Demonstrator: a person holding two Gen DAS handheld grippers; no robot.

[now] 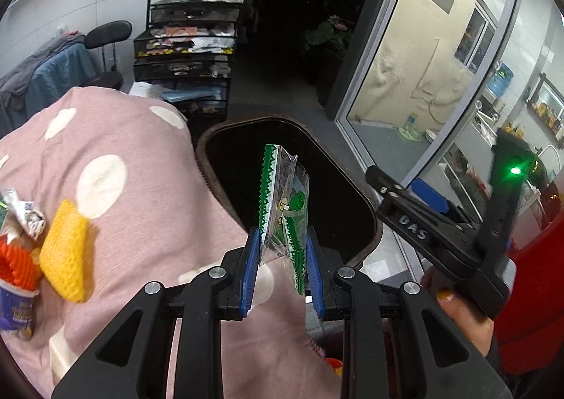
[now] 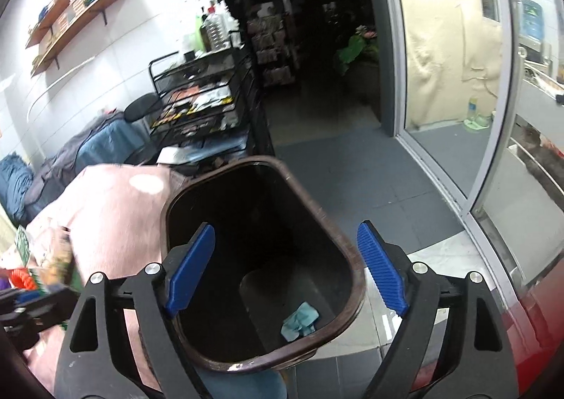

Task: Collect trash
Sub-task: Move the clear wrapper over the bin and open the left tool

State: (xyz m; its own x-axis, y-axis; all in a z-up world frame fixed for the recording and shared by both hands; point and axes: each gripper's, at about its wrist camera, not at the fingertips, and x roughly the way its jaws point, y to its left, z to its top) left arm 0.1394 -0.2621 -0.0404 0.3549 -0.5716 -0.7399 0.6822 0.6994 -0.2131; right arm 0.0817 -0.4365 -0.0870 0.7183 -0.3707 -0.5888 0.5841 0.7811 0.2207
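Observation:
My left gripper [image 1: 283, 251] is shut on a clear and green plastic wrapper [image 1: 284, 201] and holds it upright at the near edge of a dark brown trash bin [image 1: 356, 187]. The bin stands beside a table with a pink dotted cloth [image 1: 141, 208]. My right gripper [image 2: 287, 258] is open and empty, right above the bin's rim [image 2: 352, 265]. A crumpled teal scrap [image 2: 299, 320] lies at the bottom of the bin. More trash lies on the cloth at the left: a crumpled foil wrapper [image 1: 26, 214], an orange and white cup [image 1: 16, 279] and a yellow sponge [image 1: 65, 254].
A black wire rack [image 1: 190, 57] with bottles on top stands behind the table, next to a chair with clothes [image 1: 53, 71]. A glass sliding door [image 1: 423, 74] is on the right. The right gripper's body [image 1: 447, 233] shows in the left wrist view.

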